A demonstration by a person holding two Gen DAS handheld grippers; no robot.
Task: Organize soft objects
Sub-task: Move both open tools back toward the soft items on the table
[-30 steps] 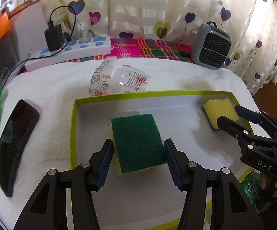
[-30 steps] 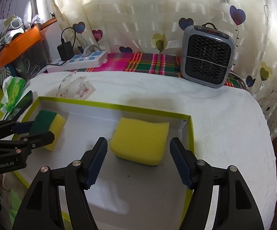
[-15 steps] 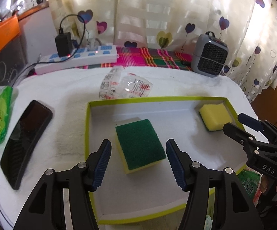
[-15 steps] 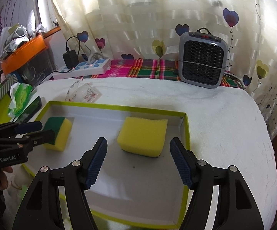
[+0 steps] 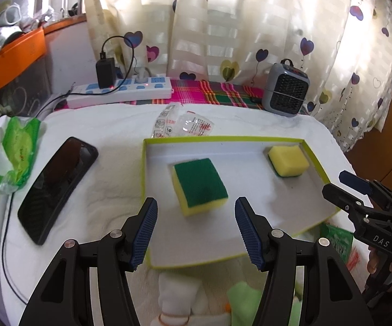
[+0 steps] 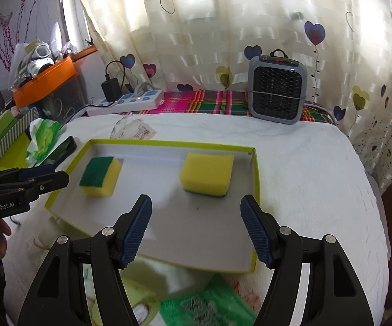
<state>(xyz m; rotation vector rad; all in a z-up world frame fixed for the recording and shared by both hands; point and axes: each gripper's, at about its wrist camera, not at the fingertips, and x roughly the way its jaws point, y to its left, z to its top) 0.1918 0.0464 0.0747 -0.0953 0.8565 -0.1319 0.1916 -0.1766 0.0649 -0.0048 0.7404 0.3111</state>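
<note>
soft white and green items (image 5: pixel 196 298) at the left wrist view's bottom edge: cut off, half hidden behind the gripper arms, kind unclear. green printed packet (image 6: pixel 206 304) at the right wrist view's bottom: blurred, print unreadable. clear wrapper (image 5: pixel 185 125) behind the tray (image 5: pixel 143 168): lettering too small to read.

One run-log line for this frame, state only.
left tool: open, empty | right tool: open, empty | green-up sponge, yellow-up sponge: apart in tray
</note>
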